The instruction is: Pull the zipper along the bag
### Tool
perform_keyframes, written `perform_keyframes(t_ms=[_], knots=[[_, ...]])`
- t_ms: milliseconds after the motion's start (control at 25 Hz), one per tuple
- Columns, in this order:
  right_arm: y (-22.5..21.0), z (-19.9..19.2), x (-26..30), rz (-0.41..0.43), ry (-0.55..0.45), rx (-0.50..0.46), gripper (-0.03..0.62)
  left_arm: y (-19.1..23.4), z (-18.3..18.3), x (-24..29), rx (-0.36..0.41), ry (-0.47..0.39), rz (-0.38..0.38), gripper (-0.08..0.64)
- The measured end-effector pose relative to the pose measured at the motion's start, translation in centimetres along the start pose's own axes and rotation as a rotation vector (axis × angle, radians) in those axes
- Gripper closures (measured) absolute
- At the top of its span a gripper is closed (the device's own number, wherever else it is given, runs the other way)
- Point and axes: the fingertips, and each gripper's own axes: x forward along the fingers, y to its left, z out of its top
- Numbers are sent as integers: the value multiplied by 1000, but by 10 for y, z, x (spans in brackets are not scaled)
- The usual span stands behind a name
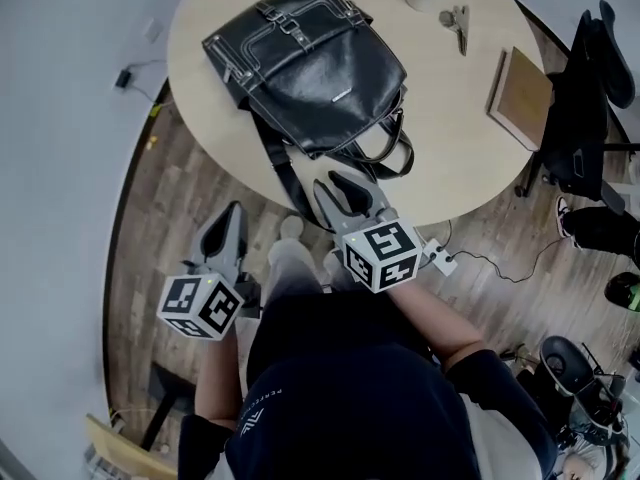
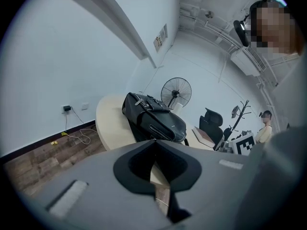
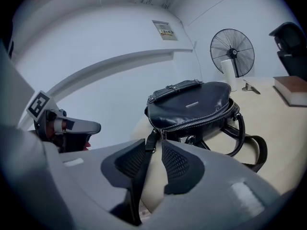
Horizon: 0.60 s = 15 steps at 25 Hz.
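Bag [image 1: 305, 63] is lying on the table [image 1: 450, 138] in the head view, nearer your right gripper [image 1: 340, 183]. In the left gripper view, your left gripper [image 2: 154, 150] is sitting closed on nothing. In the right gripper view, wide jaws are framing the strap [image 3: 144, 166], with the zipper [image 3: 201, 121] running crosswise beyond.

The bag [image 1: 310, 63] looks like glossy black leather with a metal zipper [image 3: 204, 120]; the table [image 1: 455, 148] is smooth, matt pale wood.

Black leather bag [image 1: 305, 63] lying flat on a round, pale wooden surface [image 1: 450, 148].
The bag is glossy, with white stitching and a flap fastened by two buckles. It lies at an angle. A silver zipper [image 3: 206, 120] runs along its side. Its carry loops [image 1: 385, 153] rest on the surface, and one long strap [image 1: 285, 173] hangs over the near edge.
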Motion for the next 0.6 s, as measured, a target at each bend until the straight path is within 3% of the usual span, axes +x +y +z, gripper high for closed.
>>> perform_keyframes(t_ms=[600], knots=[[-14, 5, 42, -319, -60, 68, 466, 53, 21, 30, 41, 117, -143, 545]])
